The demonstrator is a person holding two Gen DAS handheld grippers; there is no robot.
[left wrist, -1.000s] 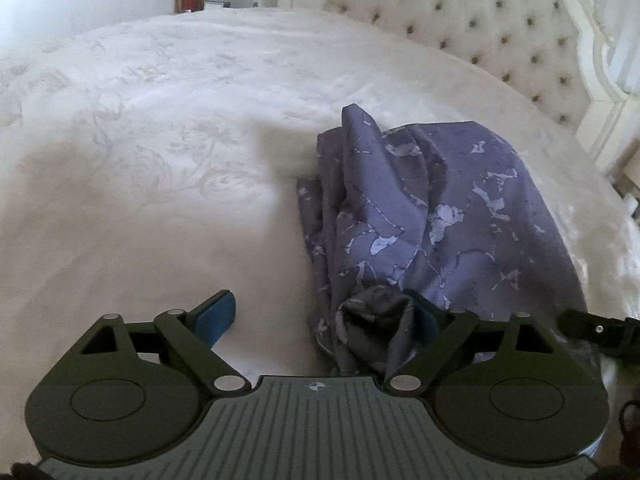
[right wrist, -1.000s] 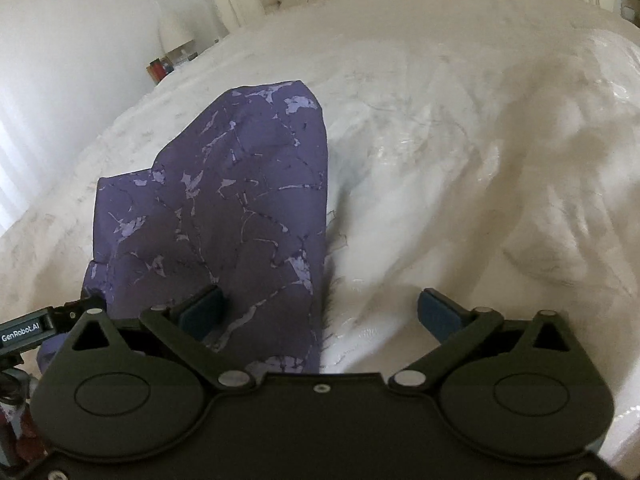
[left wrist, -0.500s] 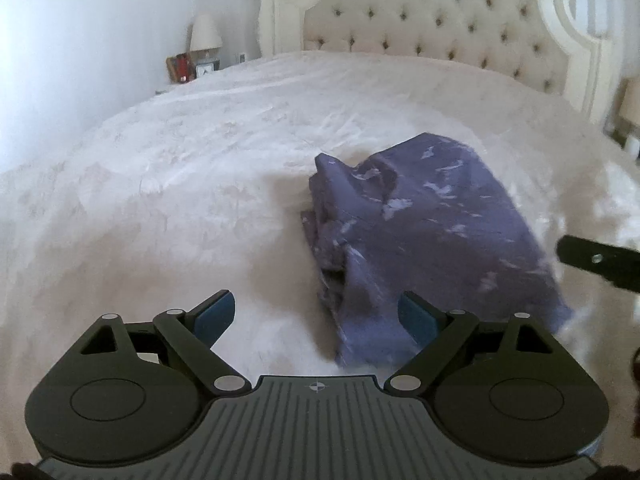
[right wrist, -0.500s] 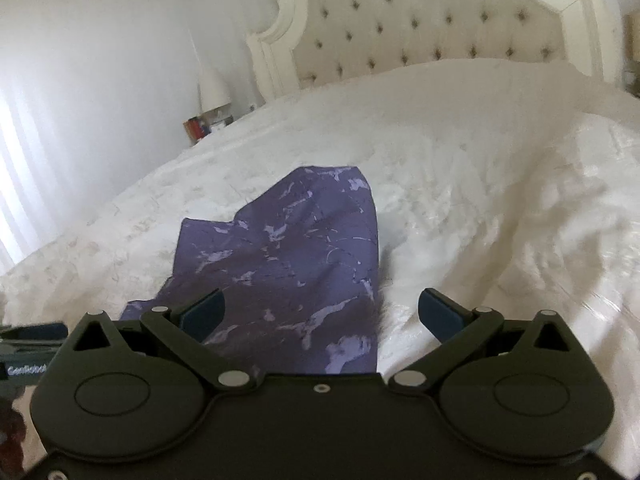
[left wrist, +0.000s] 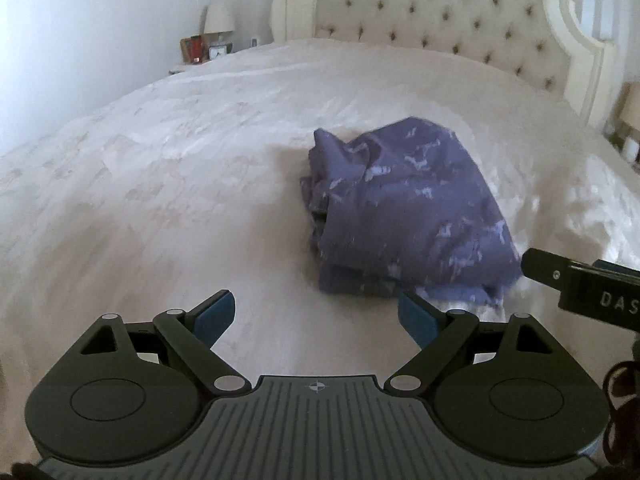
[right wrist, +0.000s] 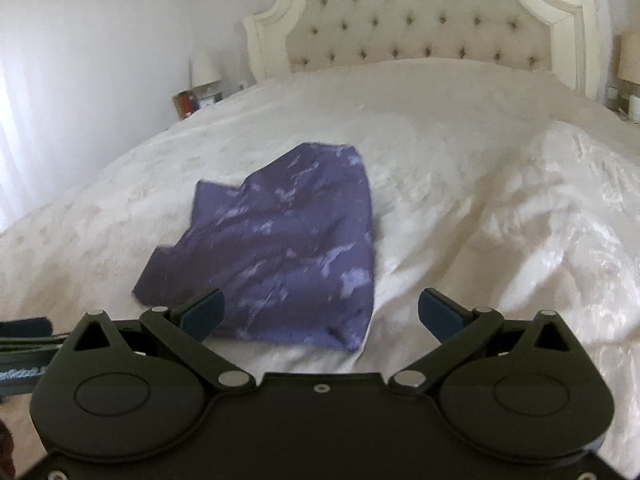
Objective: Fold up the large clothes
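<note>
Two hand-held grippers — left hand-held gripper (left wrist: 316,314) and right hand-held gripper (right wrist: 320,314) — both released, empty, above the bed (left wrist: 168,184); folded purple garment (right wrist: 276,248) lies flat.

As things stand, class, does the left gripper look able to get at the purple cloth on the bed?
Probably yes. The left gripper is open and empty, and the purple cloth lies ahead of it on the bed with only bare cover between. The right gripper is off to the side.

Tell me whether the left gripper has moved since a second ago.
Yes. The left gripper has pulled back and up from the purple cloth: a second ago the cloth lay at its right finger, now it lies clear ahead, with more headboard in view.
</note>
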